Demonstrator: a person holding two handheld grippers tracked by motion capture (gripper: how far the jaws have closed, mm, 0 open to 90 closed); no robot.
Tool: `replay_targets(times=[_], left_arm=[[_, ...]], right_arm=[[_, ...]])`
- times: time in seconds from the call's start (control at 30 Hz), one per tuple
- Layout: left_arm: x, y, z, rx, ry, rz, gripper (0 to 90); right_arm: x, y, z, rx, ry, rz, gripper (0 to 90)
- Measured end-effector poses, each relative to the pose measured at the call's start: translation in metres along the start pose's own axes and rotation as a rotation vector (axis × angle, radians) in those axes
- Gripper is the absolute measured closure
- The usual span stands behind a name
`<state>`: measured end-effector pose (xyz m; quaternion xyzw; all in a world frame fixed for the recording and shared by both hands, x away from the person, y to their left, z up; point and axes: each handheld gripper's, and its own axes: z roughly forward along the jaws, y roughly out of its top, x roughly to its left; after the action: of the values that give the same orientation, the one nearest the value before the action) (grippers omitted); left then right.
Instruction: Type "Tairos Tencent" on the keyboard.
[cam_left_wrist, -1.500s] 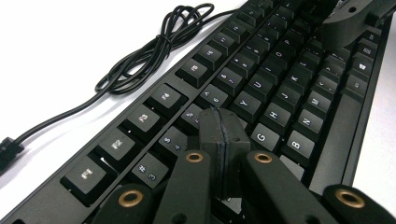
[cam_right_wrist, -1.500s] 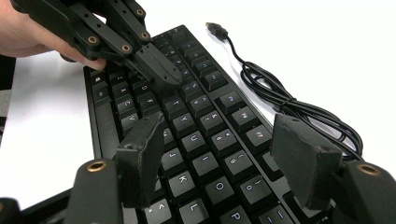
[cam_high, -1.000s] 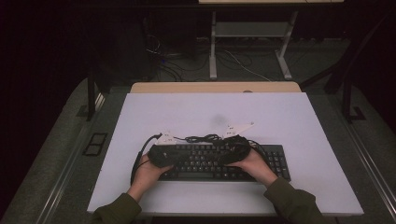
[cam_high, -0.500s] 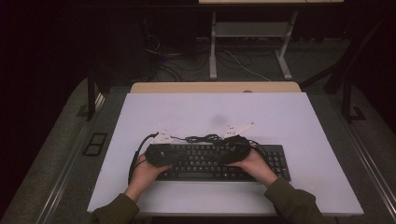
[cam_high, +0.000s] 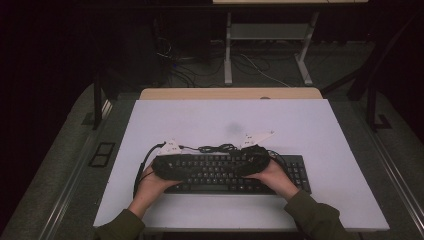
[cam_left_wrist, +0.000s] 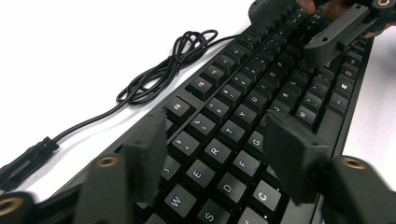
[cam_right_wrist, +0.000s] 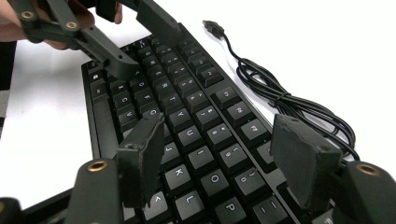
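Note:
A black keyboard (cam_high: 220, 175) lies flat at the near side of the white table (cam_high: 225, 120). Its black cable (cam_high: 220, 148) is coiled just behind it. In the left gripper view, the cable coil (cam_left_wrist: 173, 65) ends in a USB plug (cam_left_wrist: 28, 156) lying on the table. My left gripper (cam_left_wrist: 217, 123) hovers over the letter keys; its jaws have just been opening, with nothing pinched between them. Facing it from the keyboard's other end, my right gripper (cam_right_wrist: 219, 123) stands open above the keys, holding nothing. Each gripper view shows the other gripper farther along the keyboard.
The person's hands (cam_high: 150, 182) come in from the near edge. Bare white table stretches beyond the keyboard and to both sides. A wooden strip (cam_high: 230, 93) borders the far edge, with a metal frame (cam_high: 270, 35) and floor cables behind it.

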<state>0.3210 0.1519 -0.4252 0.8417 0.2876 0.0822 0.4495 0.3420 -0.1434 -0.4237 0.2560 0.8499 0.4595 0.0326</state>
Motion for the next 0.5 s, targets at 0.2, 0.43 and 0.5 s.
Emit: replay_targets(times=[0.2, 0.43, 0.5], left_arm=[[-0.0004, -0.0008, -0.0013, -0.003, 0.019, 0.015, 23.5], [-0.0006, -0.0015, -0.0022, -0.008, 0.041, -0.002, 14.2], [-0.0003, -0.0016, -0.0026, -0.008, 0.041, -0.001, 14.1]], right_arm=[[-0.0016, -0.0017, -0.0023, 0.004, -0.003, 0.006, 36.3], [-0.0033, -0.0054, -0.0048, 0.015, 0.003, 0.006, 41.2], [-0.0037, -0.0065, -0.0053, 0.021, 0.005, 0.003, 44.3]])
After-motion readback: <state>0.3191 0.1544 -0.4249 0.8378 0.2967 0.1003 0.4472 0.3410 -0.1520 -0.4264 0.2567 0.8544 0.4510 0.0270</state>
